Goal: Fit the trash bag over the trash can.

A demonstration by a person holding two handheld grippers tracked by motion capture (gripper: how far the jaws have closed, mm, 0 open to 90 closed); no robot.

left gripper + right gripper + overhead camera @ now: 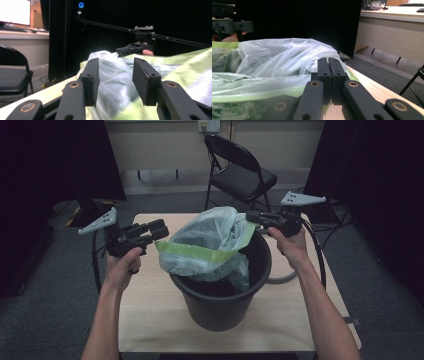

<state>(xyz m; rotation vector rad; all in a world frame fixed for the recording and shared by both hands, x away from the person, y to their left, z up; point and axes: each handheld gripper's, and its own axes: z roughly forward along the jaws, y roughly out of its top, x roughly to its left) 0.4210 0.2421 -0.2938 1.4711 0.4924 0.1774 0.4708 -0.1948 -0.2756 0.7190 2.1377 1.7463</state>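
A black bucket (220,305) stands in the middle of the wooden table (145,315). A translucent plastic bag (210,237) with a green rim band lies bunched over its mouth, partly inside. My right gripper (250,216) is at the bag's far right corner. In the right gripper view its jaws (328,60) are pressed together with the green rim (262,96) running in under them. My left gripper (164,231) hovers at the bag's left corner. Its jaws (115,63) stand apart, and blurred bag film (112,85) lies between and beyond them without the pads pressing on it.
A black folding chair (240,175) stands behind the table. A cable (285,279) loops on the table right of the bucket. Dark curtains close both sides. In the left gripper view the other gripper (135,48) shows beyond the bag.
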